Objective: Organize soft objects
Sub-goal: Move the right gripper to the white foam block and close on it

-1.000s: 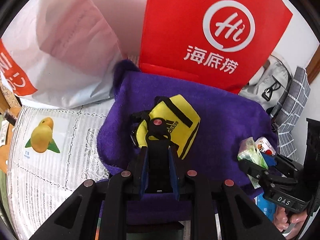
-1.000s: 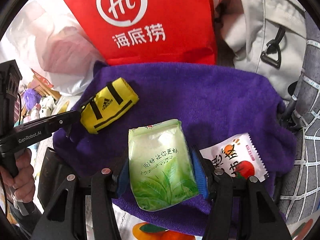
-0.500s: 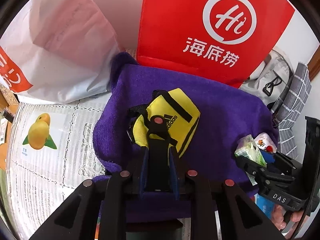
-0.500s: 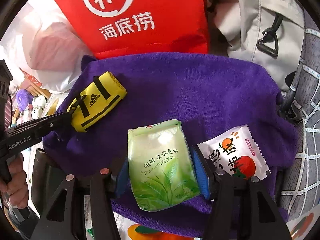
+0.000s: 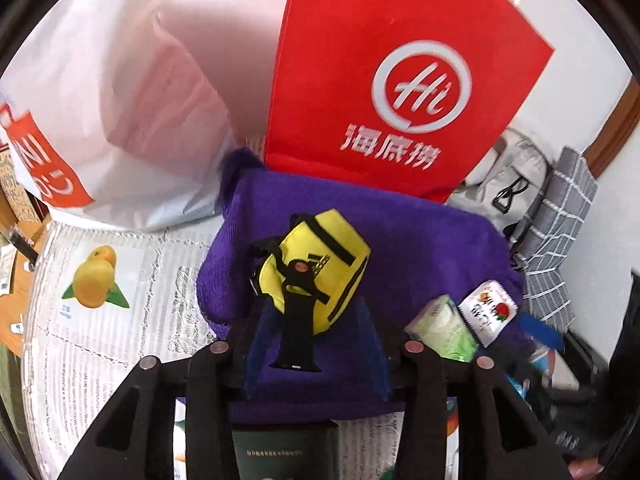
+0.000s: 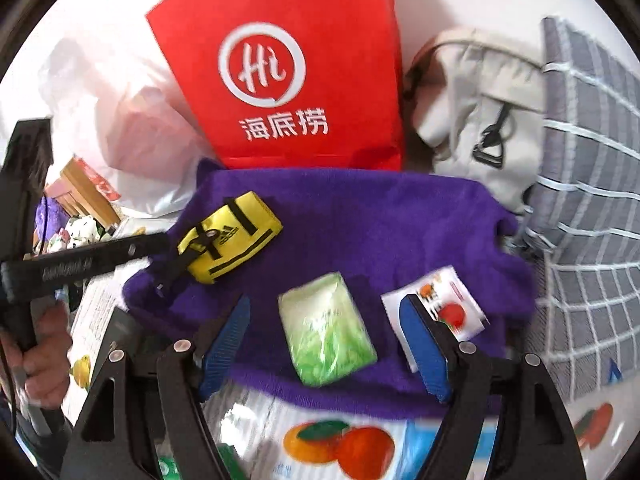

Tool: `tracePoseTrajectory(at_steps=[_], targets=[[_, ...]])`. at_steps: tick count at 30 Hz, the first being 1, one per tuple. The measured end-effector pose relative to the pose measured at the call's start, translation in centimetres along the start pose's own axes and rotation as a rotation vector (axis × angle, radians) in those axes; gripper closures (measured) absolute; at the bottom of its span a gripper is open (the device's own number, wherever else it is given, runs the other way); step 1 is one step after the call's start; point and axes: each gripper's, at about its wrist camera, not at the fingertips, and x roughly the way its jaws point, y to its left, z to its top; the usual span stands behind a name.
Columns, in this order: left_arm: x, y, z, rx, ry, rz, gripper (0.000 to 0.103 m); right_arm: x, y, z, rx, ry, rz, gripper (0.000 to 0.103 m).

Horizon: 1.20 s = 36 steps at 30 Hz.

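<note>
A yellow Adidas pouch (image 5: 320,268) with a black strap tab (image 5: 298,328) lies on the purple towel (image 5: 420,248). My left gripper (image 5: 316,352) is open, its blue pads either side of the tab, touching nothing. In the right wrist view the pouch (image 6: 230,236) lies at the towel's (image 6: 360,216) left. The green tissue pack (image 6: 326,328) lies on the towel between my right gripper's (image 6: 326,344) wide-open fingers, free of both pads. A white snack packet (image 6: 444,308) lies to its right, behind the right finger (image 6: 424,348).
A red paper bag (image 5: 400,80) stands behind the towel, a white plastic bag (image 5: 120,100) to its left. A beige bag (image 6: 472,112) and a grey checked cloth (image 6: 592,200) lie at the right. A fruit-print lace tablecloth (image 5: 100,320) covers the table.
Both grippers have opened. The left has let go of the pouch's strap tab; the right has released the green tissue pack onto the towel and drawn back a little.
</note>
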Motion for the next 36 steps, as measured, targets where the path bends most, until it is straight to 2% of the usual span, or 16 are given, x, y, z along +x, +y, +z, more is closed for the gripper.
tracePoseTrajectory(at_steps=[3,5,7,9,13,14,19,23,27,30,31,36], targets=[[-1.7,-0.6,0.0,0.013,-0.035,0.0,0.057,-2.3,0.0,-1.9,-0.005,-0.003,-0.049,0.027],[-2.9,-1.2,0.0,0.025,-0.062,-0.003,0.057,-3.7,0.1,-3.6,-0.013,0.003,-0.085,0.039],[-4.3,-1.8,-0.2,0.033,-0.083,-0.012,0.057,-5.0,0.1,-5.6,-0.02,0.02,-0.108,0.044],[-5.8,-2.2,-0.4,0.049,-0.105,-0.021,0.056,-6.4,-0.1,-7.7,-0.017,0.032,-0.126,0.044],[-8.7,-2.5,-1.4,0.052,-0.173,-0.009,0.044,-8.6,-0.3,-11.6,0.017,0.055,-0.132,0.044],[-9.3,-2.5,-2.0,0.056,-0.18,-0.003,0.044,-9.2,-0.4,-12.5,0.026,0.058,-0.134,0.044],[-11.1,-1.1,-5.8,0.049,-0.162,-0.004,0.044,-9.7,-0.4,-16.6,0.054,0.1,-0.171,0.044],[-11.9,0.7,-9.8,0.018,-0.155,0.013,0.044,-8.6,0.0,-18.3,0.075,0.108,-0.151,0.044],[-11.3,1.9,-13.3,0.0,-0.115,0.013,0.043,-7.1,0.6,-18.3,0.09,0.07,-0.193,0.044],[-11.0,2.8,-15.6,-0.015,-0.088,0.013,0.043,-6.4,1.1,-18.5,0.114,0.065,-0.202,0.037],[-11.0,3.1,-16.2,-0.021,-0.08,0.011,0.043,-6.4,1.3,-18.6,0.122,0.055,-0.203,0.035],[-10.9,4.3,-17.9,-0.04,-0.061,0.006,0.043,-5.8,1.5,-18.6,0.2,0.045,-0.182,0.035]])
